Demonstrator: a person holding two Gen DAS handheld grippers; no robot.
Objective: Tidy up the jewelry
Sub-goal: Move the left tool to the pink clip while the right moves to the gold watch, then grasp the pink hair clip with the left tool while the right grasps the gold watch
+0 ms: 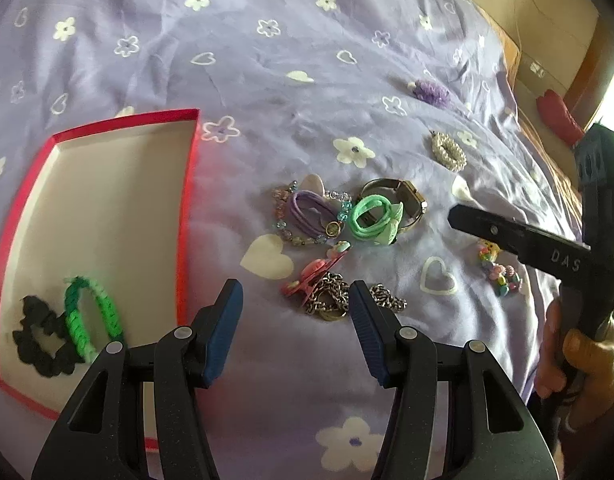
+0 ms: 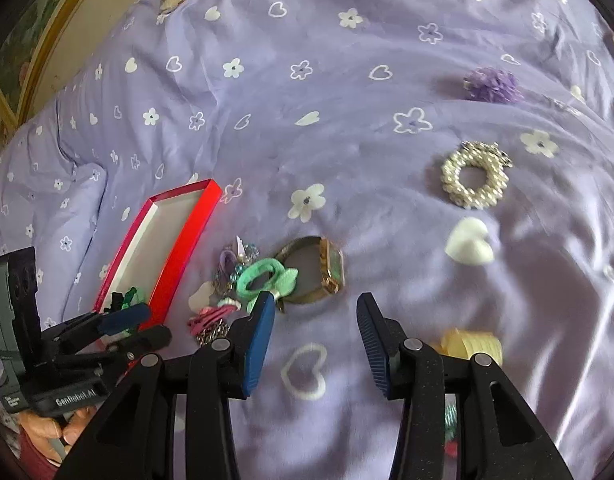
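While both hand-held tools hovered over a lilac bedspread (image 1: 267, 60) printed with white hearts and flowers, the left gripper (image 1: 295, 320) stood with its blue-padded jaws apart and nothing between them, poised just above a silver chain (image 1: 331, 300). Right gripper (image 2: 315, 336): jaws likewise parted and empty, over bare cloth near a gold-cased watch (image 2: 327, 268). Red box (image 1: 187, 200), shallow, white inside, lay at the left of the spread; it held two pieces in its near corner, a black scrunchie (image 1: 39, 336) and a green braided bracelet (image 1: 87, 316), touching one another. Loose jewelry lay clustered just beside the box's right wall: a purple cord bracelet (image 1: 307, 208) ringed by a strand of clear and blue beads (image 1: 283, 216), a mint-green hair tie (image 1: 371, 220) resting against the watch, and a pink clip (image 1: 315, 272) touching the chain. Further pieces lay well apart toward the right: a pearl scrunchie (image 2: 475, 180), a purple pom-pom (image 2: 495, 84) beyond it, and a small multicoloured bead bracelet (image 1: 501, 276) under the right tool's finger in the left wrist view. A yellow ribbed item (image 2: 475, 344) showed partly behind the right gripper's outer finger; its kind could not be told. Hand (image 1: 567, 356) of the person gripped the right tool's handle at the frame's edge.
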